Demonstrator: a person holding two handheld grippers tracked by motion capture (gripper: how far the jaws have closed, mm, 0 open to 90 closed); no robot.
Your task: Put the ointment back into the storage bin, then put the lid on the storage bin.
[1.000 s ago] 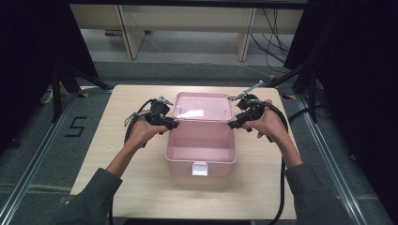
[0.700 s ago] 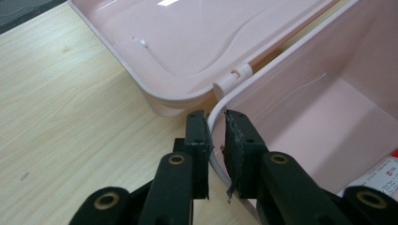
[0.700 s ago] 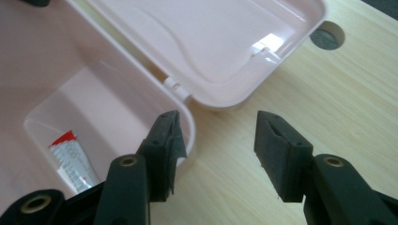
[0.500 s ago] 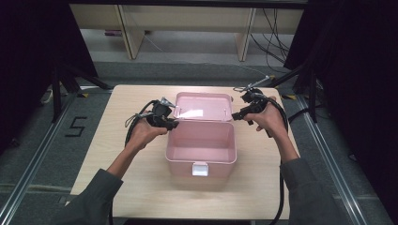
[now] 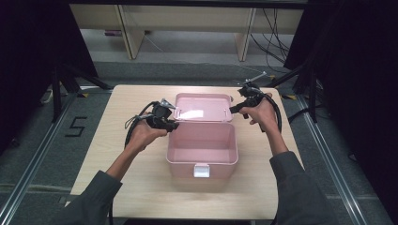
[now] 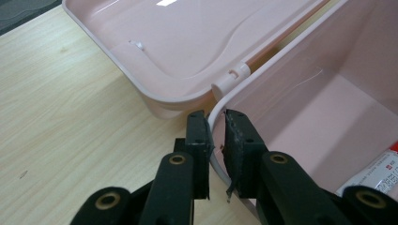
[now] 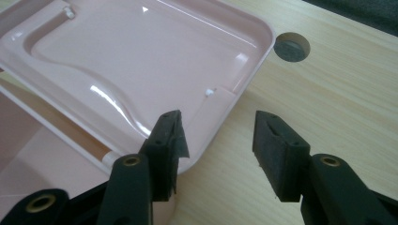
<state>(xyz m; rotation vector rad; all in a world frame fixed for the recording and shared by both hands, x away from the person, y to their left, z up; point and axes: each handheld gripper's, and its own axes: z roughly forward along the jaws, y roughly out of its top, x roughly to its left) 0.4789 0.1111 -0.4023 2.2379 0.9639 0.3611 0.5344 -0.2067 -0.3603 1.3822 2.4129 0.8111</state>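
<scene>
So the left gripper (image 6: 216,136) is clamped on the left wall of the pink plastic box (image 5: 202,145), right at the back corner by the hinge. In the left gripper view the thin rim runs between the two pads, one outside the wall and one inside. Its jaws were closing over the last second and now sit tight on that edge. The left hand (image 5: 143,133) hasn't really shifted from where it was a second ago.

The right gripper (image 7: 218,140) is the one that changed. Earlier it was at the right edge of the lid; now it has pulled away toward the far right corner of the table, and its jaws stand apart with nothing between them. In the right gripper view the near corner of the lid lies just under the left jaw, not gripped as far as I can tell.

The lid (image 5: 202,107) itself now lies flung back flat behind the box, inner side up. The box sits mid-table (image 5: 117,154), open, latch facing the person. Some small printed packet (image 6: 382,173) lies on its floor, mostly cut off.
</scene>
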